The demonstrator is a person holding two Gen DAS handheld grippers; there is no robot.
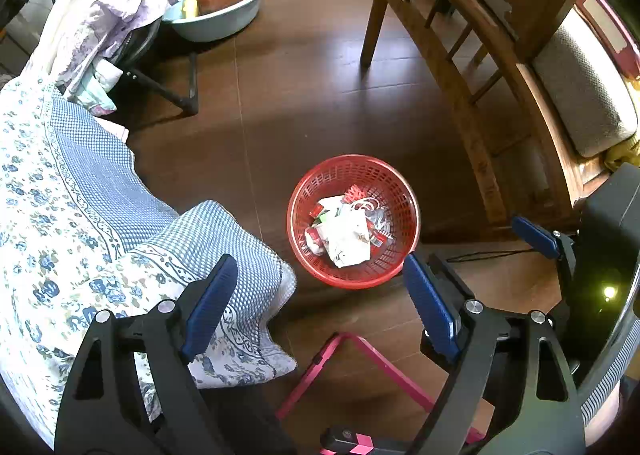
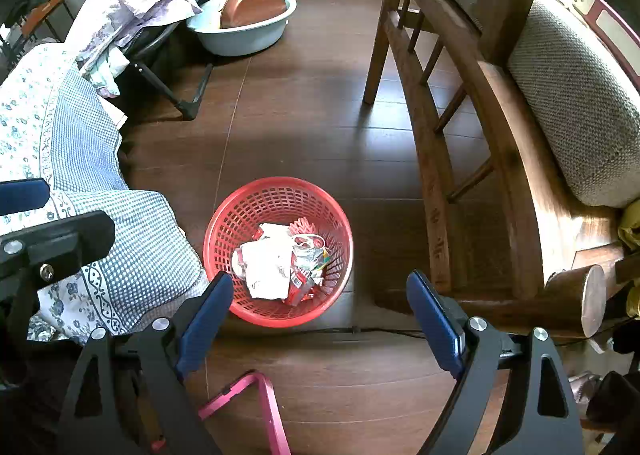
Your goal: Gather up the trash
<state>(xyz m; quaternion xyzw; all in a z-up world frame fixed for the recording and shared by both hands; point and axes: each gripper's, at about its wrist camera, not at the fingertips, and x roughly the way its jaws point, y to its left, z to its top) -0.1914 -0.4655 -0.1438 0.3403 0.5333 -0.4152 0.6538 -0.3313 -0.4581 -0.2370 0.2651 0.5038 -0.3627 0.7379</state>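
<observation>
A red plastic basket stands on the dark wooden floor; it also shows in the right wrist view. It holds crumpled white paper and wrappers. My left gripper is open and empty, held above the basket's near side. My right gripper is open and empty, also above the basket's near edge. A blue pad of the right gripper shows at the right of the left wrist view. The left gripper's finger shows at the left of the right wrist view.
A bed with a blue floral quilt lies at left. A wooden bench with a grey cushion stands at right. A blue basin with a pan sits at the back. A pink frame lies below.
</observation>
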